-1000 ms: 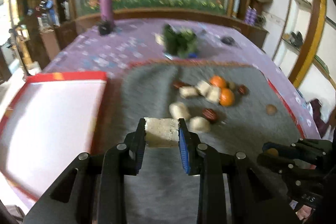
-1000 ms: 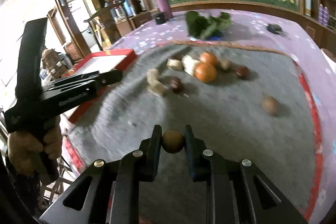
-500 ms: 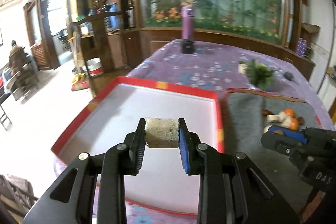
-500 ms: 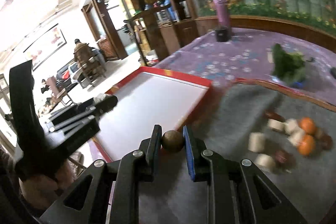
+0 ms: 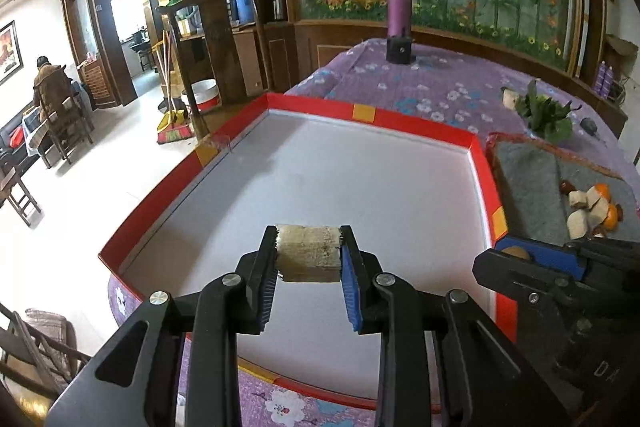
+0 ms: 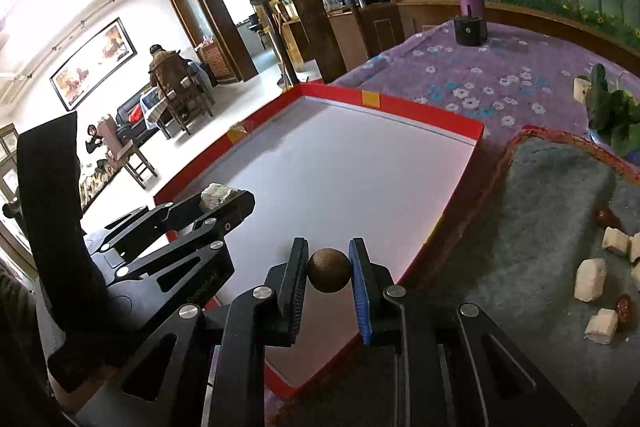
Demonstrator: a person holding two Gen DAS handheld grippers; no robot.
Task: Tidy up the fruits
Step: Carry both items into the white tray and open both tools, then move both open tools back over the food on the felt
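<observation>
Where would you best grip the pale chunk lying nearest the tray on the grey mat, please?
Take the pale chunk across its two flatter side faces, coming from above; it lies apart from its neighbours on the grey mat, leaving finger room either side.

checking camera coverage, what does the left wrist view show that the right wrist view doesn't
Only the left wrist view shows the oranges on the grey mat, and the broom on the floor. Only the right wrist view shows the painting on the wall and a seated second person. Both show the red tray, the left claw shut on a pale block, the right claw shut on a brown ball, and the purple bottle.
</observation>
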